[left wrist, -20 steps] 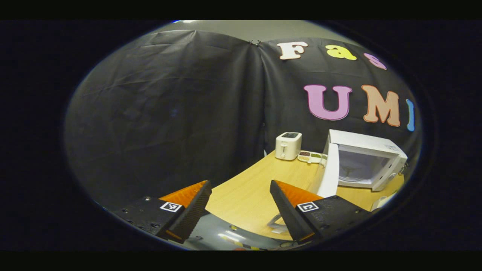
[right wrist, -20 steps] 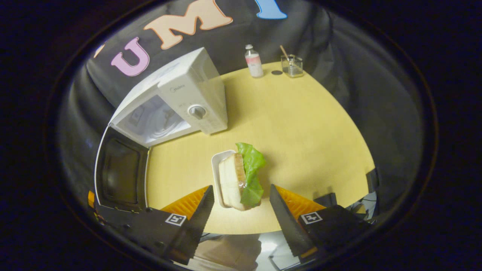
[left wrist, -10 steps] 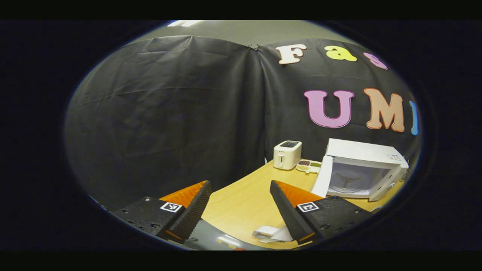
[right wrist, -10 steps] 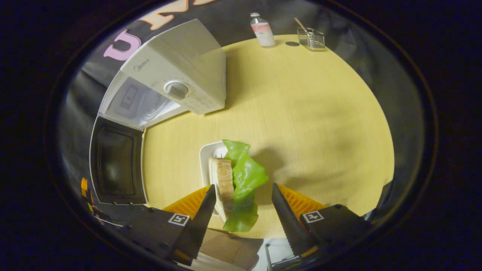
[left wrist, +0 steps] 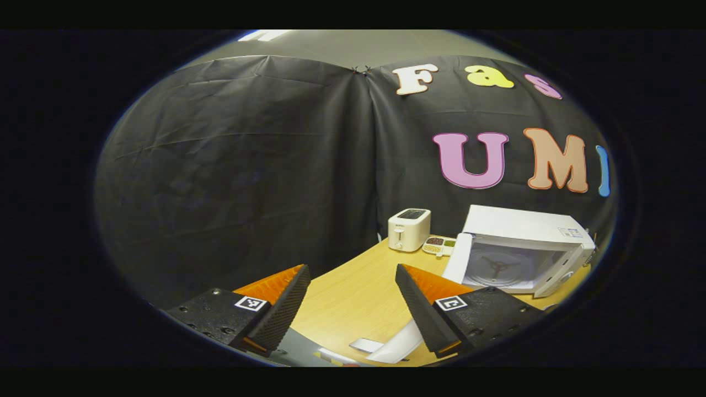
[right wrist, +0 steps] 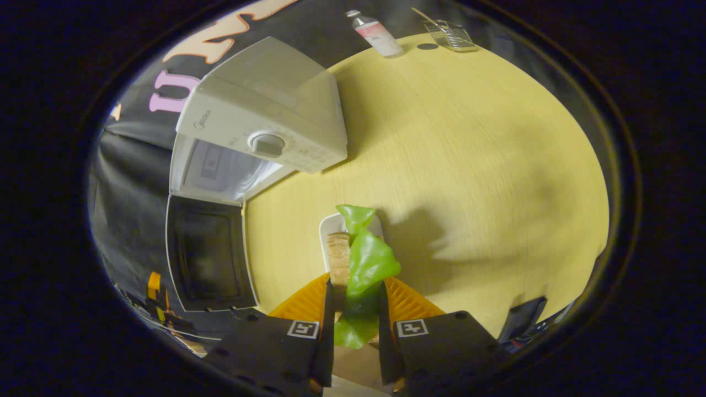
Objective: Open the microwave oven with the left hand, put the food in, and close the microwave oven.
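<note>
The white microwave [right wrist: 265, 121] stands on the wooden table [right wrist: 469, 154] with its dark-windowed door [right wrist: 209, 253] swung fully open. In the left gripper view the microwave [left wrist: 524, 248] shows its cavity and turntable ring, far off at the right. A sandwich [right wrist: 353, 259] of bread and green lettuce sits on a small white plate [right wrist: 329, 229]. My right gripper [right wrist: 353, 320] is shut on the sandwich, both fingers pressing its sides. My left gripper [left wrist: 350, 306] is open and holds nothing, back near the table's edge.
A white toaster [left wrist: 408, 229] and a small tray of snacks [left wrist: 438, 244] stand left of the microwave. A bottle [right wrist: 372, 34] and a wire basket [right wrist: 449, 34] sit at the table's far side. White paper [left wrist: 394, 344] lies at the near edge.
My right gripper has come down around the sandwich and shut on it. My left gripper has drifted slightly, staying open.
</note>
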The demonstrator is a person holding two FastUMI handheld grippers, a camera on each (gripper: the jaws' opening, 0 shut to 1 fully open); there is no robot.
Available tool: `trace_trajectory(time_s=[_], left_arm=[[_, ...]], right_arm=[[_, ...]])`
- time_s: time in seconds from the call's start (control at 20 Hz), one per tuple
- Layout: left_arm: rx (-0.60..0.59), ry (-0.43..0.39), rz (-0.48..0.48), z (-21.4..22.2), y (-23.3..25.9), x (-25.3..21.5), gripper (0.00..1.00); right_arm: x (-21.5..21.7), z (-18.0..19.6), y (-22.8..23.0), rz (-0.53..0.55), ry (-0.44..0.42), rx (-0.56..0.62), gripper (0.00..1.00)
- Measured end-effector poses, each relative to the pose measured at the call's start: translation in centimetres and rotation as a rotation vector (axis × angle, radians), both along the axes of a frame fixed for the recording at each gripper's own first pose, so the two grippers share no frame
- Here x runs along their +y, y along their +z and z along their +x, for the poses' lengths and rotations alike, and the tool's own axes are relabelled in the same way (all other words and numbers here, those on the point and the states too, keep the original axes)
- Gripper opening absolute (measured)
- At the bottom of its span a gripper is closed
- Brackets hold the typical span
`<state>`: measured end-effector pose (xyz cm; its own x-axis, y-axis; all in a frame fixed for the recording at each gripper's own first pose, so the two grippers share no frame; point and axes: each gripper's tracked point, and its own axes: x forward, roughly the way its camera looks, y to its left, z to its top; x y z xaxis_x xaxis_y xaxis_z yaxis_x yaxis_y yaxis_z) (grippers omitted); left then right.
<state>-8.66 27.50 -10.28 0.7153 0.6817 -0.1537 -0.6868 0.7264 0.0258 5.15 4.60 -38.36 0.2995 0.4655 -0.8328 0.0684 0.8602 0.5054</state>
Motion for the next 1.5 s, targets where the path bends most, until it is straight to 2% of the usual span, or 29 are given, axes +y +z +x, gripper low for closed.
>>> trace_trajectory(time_s=[0.05, 0.1, 0.15, 0.2, 0.25, 0.45, 0.6, 0.7, 0.75, 0.85, 1.1, 1.15, 1.35, 1.5], left_arm=[[-0.005, -0.009, -0.005, 0.2, -0.1, -0.4, 0.92], [-0.009, -0.018, -0.009, 0.4, -0.1, -0.6, 0.92], [-0.012, -0.025, -0.011, 0.5, -0.2, -0.6, 0.92], [-0.014, -0.033, -0.013, 0.7, -0.2, -0.7, 0.95], [-0.016, -0.043, -0.016, 0.8, -0.2, -0.8, 0.92], [-0.032, -0.083, -0.036, 1.3, -0.1, -0.8, 0.95], [-0.032, -0.121, -0.037, 2.1, 0.0, -0.2, 0.92], [-0.024, -0.155, -0.039, 2.7, -0.3, -0.1, 0.94], [-0.019, -0.183, -0.055, 3.3, -0.5, -0.2, 0.92], [-0.007, -0.210, -0.071, 3.8, -0.9, 0.2, 0.95], [0.011, -0.259, -0.042, 4.2, -0.4, 1.1, 0.95], [0.012, -0.274, -0.033, 4.2, -0.5, 1.1, 0.92], [0.002, -0.330, -0.031, 3.9, -0.6, 1.1, 0.92], [-0.002, -0.367, -0.074, 3.5, -1.7, 1.0, 0.92]], right_arm=[[0.1, 0.1, 0.2, 0.014, -0.015, -0.008, 0.36], [0.1, 0.1, 0.5, 0.028, -0.024, -0.019, 0.30], [0.1, 0.2, 0.9, 0.044, -0.031, -0.032, 0.30], [0.2, 0.3, 1.5, 0.064, -0.042, -0.048, 0.36], [0.4, 0.5, 2.3, 0.089, -0.054, -0.064, 0.36], [2.5, 1.2, 6.5, 0.233, -0.130, -0.135, 0.36], [4.1, 0.8, 8.5, 0.279, -0.171, -0.182, 0.36], [5.6, 0.3, 9.4, 0.310, -0.209, -0.201, 0.36], [6.4, 0.1, 9.5, 0.321, -0.228, -0.208, 0.36], [8.5, -0.6, 9.9, 0.337, -0.262, -0.232, 0.36], [15.8, -2.2, 10.8, 0.418, -0.339, -0.279, 0.36], [17.4, -2.2, 11.1, 0.441, -0.354, -0.294, 0.36], [23.6, -0.9, 12.5, 0.572, -0.400, -0.342, 0.36], [26.7, 1.0, 11.8, 0.591, -0.423, -0.373, 0.35]])
